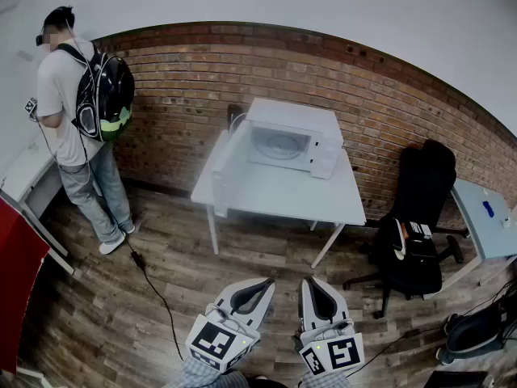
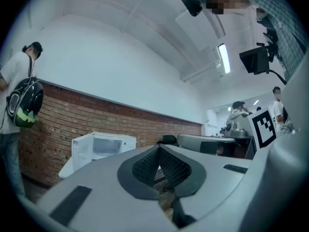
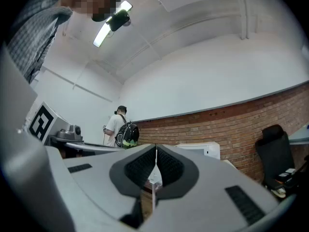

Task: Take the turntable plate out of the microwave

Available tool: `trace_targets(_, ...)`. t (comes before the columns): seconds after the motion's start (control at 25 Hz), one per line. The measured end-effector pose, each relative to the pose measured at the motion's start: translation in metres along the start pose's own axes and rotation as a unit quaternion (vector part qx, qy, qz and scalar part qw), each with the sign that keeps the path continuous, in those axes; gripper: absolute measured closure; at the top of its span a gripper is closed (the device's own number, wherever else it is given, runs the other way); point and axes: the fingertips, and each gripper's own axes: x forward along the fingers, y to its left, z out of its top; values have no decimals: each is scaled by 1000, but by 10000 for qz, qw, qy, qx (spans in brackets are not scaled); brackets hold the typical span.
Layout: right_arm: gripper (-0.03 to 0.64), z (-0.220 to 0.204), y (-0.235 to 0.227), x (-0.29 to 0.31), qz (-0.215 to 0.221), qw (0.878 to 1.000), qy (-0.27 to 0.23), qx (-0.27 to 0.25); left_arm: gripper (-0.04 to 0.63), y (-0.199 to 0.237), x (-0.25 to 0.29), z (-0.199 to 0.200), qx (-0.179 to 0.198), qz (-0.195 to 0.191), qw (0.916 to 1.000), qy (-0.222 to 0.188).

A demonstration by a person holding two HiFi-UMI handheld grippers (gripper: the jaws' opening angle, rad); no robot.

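A white microwave [image 1: 287, 140] stands with its door [image 1: 229, 158] swung open on a white table [image 1: 279, 192] against the brick wall. The round glass turntable plate [image 1: 280, 145] lies inside its cavity. My left gripper [image 1: 264, 283] and right gripper [image 1: 308, 284] hang side by side low in the head view, well short of the table, both shut with nothing between the jaws. The left gripper view shows the microwave [image 2: 99, 148] far off to the left of the left gripper [image 2: 159, 157]. Beyond the right gripper [image 3: 155, 159], part of the microwave [image 3: 203, 150] shows.
A person with a black backpack [image 1: 85, 111] stands at the left by a white desk [image 1: 28, 176]. A black office chair [image 1: 412, 225] sits right of the table, with another desk [image 1: 485, 217] beyond it. A cable [image 1: 153, 285] runs across the wooden floor.
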Motion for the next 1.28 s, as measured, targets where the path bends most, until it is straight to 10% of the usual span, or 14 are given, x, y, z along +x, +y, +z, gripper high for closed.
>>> trace_targets(1.28, 595, 2, -26, -31, 254, 9996, -109, 42, 586, -34, 19, -5, 46, 290, 9995, 76)
